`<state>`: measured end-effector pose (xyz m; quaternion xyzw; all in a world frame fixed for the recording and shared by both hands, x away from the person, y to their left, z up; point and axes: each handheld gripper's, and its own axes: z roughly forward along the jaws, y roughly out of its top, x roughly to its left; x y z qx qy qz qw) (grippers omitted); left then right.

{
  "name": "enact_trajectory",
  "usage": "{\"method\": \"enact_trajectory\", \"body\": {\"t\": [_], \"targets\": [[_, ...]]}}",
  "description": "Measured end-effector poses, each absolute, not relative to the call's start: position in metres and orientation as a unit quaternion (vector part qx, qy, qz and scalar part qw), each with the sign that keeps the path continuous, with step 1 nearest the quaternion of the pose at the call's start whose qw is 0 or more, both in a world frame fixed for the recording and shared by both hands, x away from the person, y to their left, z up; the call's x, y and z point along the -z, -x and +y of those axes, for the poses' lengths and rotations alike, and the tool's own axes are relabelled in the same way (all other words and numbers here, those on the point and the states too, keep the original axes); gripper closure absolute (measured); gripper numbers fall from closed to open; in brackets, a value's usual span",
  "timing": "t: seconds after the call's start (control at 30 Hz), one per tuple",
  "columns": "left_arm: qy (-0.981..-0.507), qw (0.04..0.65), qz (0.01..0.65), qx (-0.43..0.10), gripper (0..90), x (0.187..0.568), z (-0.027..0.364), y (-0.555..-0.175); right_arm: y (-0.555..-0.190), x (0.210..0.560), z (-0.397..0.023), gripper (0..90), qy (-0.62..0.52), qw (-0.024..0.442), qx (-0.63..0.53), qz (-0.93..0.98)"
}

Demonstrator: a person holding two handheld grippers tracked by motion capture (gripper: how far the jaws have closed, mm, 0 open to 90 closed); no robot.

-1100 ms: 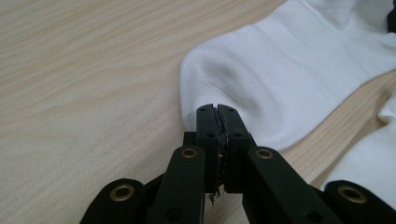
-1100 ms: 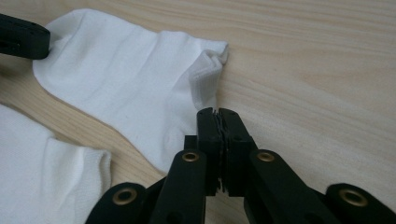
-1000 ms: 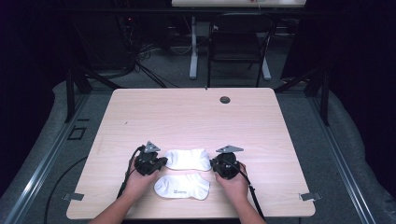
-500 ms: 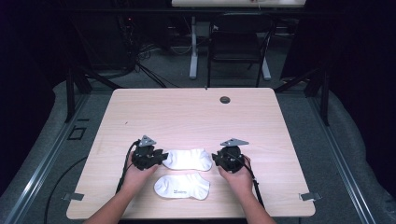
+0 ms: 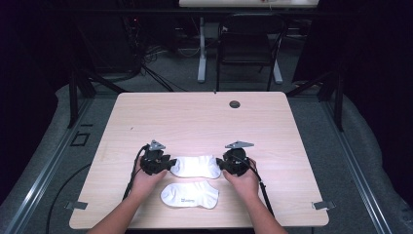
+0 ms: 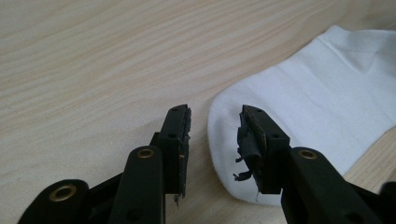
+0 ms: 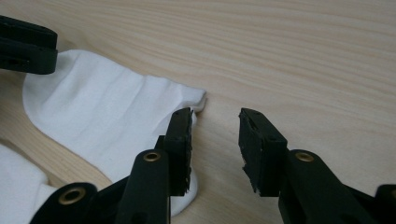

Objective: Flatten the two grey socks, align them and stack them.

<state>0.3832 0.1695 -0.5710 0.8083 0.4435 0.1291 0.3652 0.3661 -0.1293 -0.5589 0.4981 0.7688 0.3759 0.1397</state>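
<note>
Two white ankle socks lie flat on the wooden table. The far sock stretches between my two grippers, and the near sock lies just in front of it. My left gripper is at the far sock's left end. In the left gripper view its jaws have just been opening and stand apart over the rounded edge of the sock without pinching it. My right gripper is at the right end. Its jaws have also just been opening, and the sock's corner lies beside the left one.
A round dark grommet sits near the table's far edge. Metal brackets mark the front corners. A black chair and cables stand on the floor beyond the table. Bare wood stretches across the far half.
Both grippers' jaws have spread apart at the ends of the far sock and released it. The hands have barely shifted, and both socks lie where they were.
</note>
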Motion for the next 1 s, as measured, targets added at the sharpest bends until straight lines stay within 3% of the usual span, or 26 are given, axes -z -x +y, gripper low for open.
{"method": "enact_trajectory", "body": {"t": [0.17,0.33,0.53,0.77,1.0], "targets": [[-0.81,0.364,0.443,-0.126,63.9,0.572,0.169,-0.383,-0.359,0.556,-0.124,65.0,-0.484,0.162,-0.389,0.767],[-0.812,0.357,0.443,-0.127,66.9,0.575,0.167,-0.384,-0.358,0.555,-0.12,65.1,-0.475,0.156,-0.388,0.774],[-0.811,0.357,0.446,-0.126,70.6,0.577,0.167,-0.385,-0.362,0.562,-0.117,71.8,-0.479,0.147,-0.369,0.783],[-0.813,0.361,0.441,-0.117,82.1,0.577,0.167,-0.385,-0.361,0.564,-0.114,85.5,-0.476,0.144,-0.368,0.786],[-0.813,0.368,0.438,-0.107,89.0,0.574,0.168,-0.383,-0.36,0.562,-0.115,86.6,-0.472,0.142,-0.365,0.789]]}}
